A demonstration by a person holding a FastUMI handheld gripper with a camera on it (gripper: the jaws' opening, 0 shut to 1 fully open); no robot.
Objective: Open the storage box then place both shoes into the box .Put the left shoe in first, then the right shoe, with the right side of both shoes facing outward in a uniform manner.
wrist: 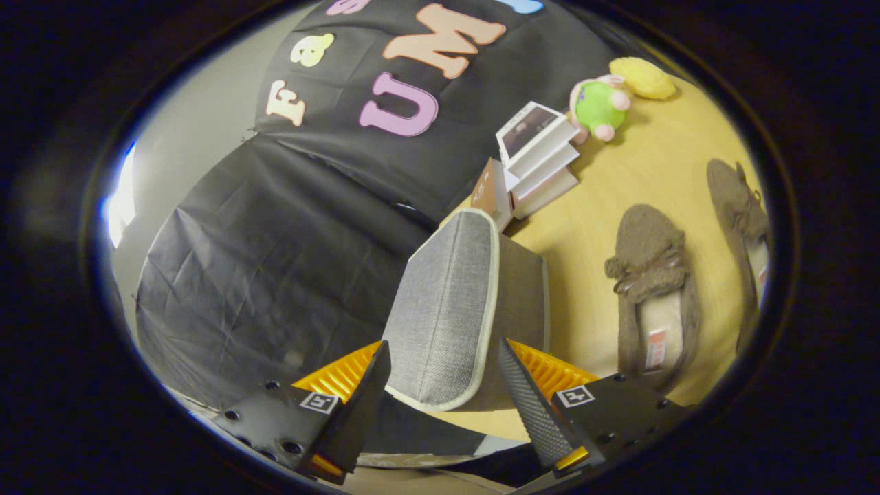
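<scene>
Tongs [443, 378] spread around grey lid [443, 309]; shoes [650, 289] on wood floor [619, 179].

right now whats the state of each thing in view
storage box: lid raised, standing up between the fingers
fingers: spread either side of the lid's edge, contact unclear
near shoe: on the table, outside the box
far shoe: on the table, outside the box
books: stacked, closed
plush toy: lying by the books
</scene>
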